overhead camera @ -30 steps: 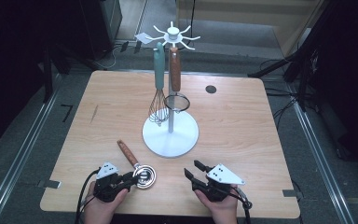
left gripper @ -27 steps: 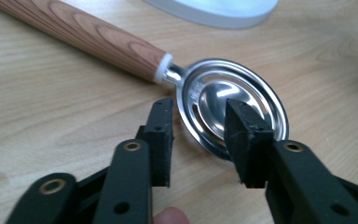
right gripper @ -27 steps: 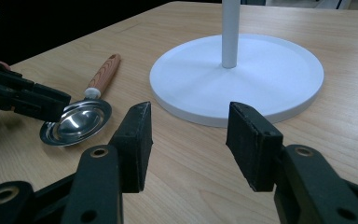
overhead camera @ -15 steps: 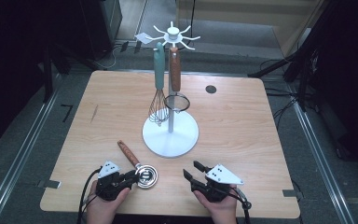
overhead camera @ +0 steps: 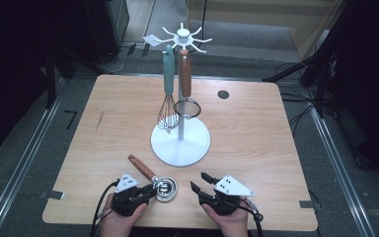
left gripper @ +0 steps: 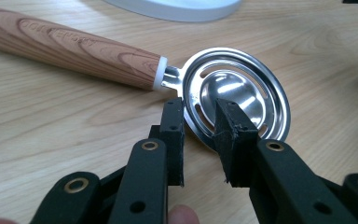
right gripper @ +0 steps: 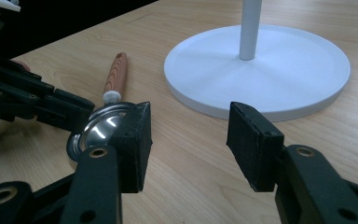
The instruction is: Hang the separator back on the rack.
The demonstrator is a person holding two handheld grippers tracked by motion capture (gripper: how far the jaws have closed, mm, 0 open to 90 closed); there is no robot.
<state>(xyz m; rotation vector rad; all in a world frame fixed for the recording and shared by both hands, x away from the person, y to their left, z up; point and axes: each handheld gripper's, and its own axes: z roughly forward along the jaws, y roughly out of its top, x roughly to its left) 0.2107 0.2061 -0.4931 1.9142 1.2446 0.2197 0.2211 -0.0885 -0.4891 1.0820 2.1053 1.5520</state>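
Jaws clamping the near rim of the egg separator (left gripper: 235,100) in our left gripper (left gripper: 199,122) | separator lying on the table (overhead camera: 256,133) by the white rack base (overhead camera: 180,143), wooden handle (left gripper: 70,44) pointing away | we are keeping the right gripper (right gripper: 189,133) open, empty | advice: we are lifting level, gripping firmly so the thin rim cannot pivot.
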